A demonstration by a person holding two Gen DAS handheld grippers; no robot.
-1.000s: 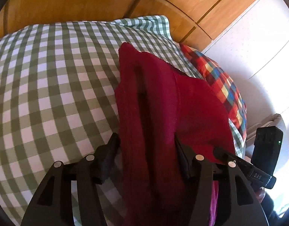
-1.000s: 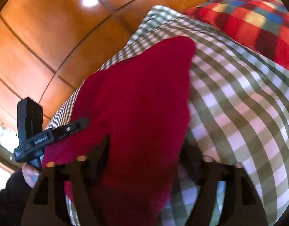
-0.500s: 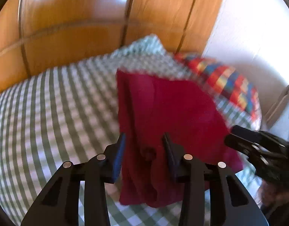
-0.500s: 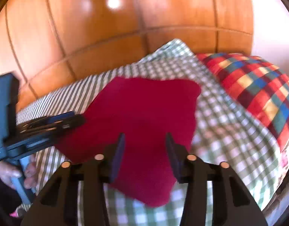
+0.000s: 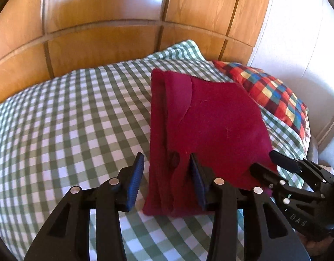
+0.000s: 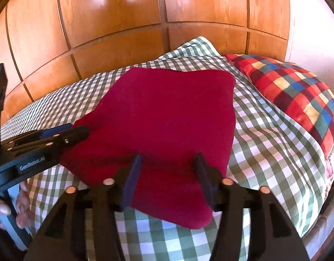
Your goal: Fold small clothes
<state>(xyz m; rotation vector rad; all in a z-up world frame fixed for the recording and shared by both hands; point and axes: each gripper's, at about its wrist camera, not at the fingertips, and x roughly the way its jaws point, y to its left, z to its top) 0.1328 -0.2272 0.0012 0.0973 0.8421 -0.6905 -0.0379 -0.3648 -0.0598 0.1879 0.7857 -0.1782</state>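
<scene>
Crimson garment [image 5: 212, 130]: a folded fleece-like cloth is lying flat on the green-checked bedspread [image 5: 69, 119], its stacked layers showing along the left edge in the left wrist view.
Why it is lying so: the layers are sitting one on another with edges roughly matched, which suggests the fold is judged done or nearly done; the soft bed is giving it a broad, level support.
Left gripper [image 5: 167, 178]: its jaws are standing apart, gripping nothing; the blue-ribbed pads [image 5: 135, 179] are flanking the near left corner of the garment, seemingly just above it.
Right gripper [image 6: 167, 177]: its jaws are likewise spread and holding nothing; they are hovering over the near edge of the garment, which is filling the space ahead of them.
Garment relative to claws: it is lying ahead of and partly beneath both tools, with the left tool at its left side and the right tool at its right near corner; contact with the cloth cannot be told.
Why the tools are held so: both are pointing forward along the cloth with jaws wide, likely either letting go or readying a fresh pinch.
Plaid pillow [image 6: 297, 93]: a red, blue and yellow cushion is resting to the right, apart from the garment.
Wooden headboard [image 6: 145, 21]: glossy orange panels are rising behind the bed.
</scene>
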